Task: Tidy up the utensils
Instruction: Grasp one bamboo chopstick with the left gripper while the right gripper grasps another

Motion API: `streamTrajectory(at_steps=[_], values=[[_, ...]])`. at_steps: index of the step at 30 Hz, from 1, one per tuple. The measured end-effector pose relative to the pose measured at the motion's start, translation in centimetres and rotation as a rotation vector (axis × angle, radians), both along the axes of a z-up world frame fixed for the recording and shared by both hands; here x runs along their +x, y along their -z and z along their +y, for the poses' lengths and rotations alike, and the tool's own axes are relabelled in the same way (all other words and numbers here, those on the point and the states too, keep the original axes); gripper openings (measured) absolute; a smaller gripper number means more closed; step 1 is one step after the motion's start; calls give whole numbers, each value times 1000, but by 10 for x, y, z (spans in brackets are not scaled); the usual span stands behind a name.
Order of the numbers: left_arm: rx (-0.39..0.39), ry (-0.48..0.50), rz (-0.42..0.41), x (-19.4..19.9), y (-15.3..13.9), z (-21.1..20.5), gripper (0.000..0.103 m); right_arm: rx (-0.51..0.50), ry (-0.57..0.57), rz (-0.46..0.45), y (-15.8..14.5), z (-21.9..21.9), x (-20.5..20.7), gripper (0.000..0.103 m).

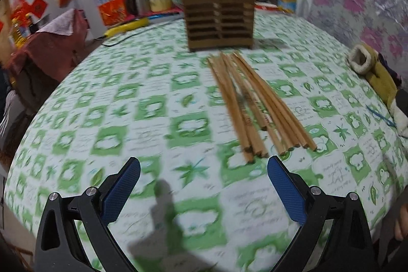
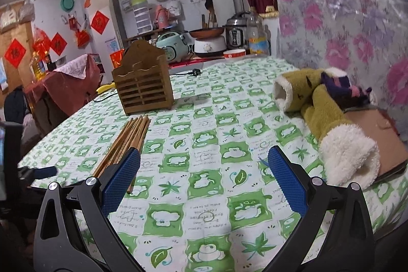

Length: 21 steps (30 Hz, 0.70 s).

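Note:
A bundle of several wooden chopsticks (image 1: pixel 255 103) lies on the green-and-white tablecloth (image 1: pixel 142 103), thin ends toward a brown slatted wooden utensil holder (image 1: pixel 220 17) that stands upright behind them. My left gripper (image 1: pixel 204 167) is open and empty, just short of the chopsticks' near ends, slightly left of them. In the right wrist view the chopsticks (image 2: pixel 127 142) lie left of my right gripper (image 2: pixel 204 157), partly behind its left finger (image 2: pixel 119 182). The holder (image 2: pixel 142 83) stands farther back. The right gripper is open and empty above the cloth.
Yellow fleece-lined mittens (image 2: pixel 329 114) lie on a cardboard sheet (image 2: pixel 377 139) at the table's right edge, by the floral wall. A yellow tool with a cord (image 1: pixel 127 28) lies behind the holder. Cookers and bottles (image 2: pixel 234 35) stand at the far end.

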State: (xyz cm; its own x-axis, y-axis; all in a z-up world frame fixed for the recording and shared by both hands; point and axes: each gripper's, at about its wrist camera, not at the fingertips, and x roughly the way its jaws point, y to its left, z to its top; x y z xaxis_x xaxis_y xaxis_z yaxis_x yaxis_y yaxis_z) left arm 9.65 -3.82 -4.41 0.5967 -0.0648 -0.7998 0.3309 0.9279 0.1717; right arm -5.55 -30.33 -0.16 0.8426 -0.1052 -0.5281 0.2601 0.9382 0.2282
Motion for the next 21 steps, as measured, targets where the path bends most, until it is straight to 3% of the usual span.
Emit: streamTrajectory(at_steps=[3,5,7,9,13,21], values=[[-5,-79,71,27,10,3,98,13,-19,12,2,-6,5,97],[-81,-121,129,41,12,19,98,-1,-22,15,3,-5,5,97],[-95,-189,107,44,10,40,98,-11,-19,12,2,-5,6,97],[-56,-241,53,44,8,62,97,-8,-18,10,3,-6,7,97],[-87,-206,51,39,4,73,97,4,-39,22,7,-4,11,97],[-15,-12,8,23,9,25,84,-25,-94,23,10,10,14,97]])
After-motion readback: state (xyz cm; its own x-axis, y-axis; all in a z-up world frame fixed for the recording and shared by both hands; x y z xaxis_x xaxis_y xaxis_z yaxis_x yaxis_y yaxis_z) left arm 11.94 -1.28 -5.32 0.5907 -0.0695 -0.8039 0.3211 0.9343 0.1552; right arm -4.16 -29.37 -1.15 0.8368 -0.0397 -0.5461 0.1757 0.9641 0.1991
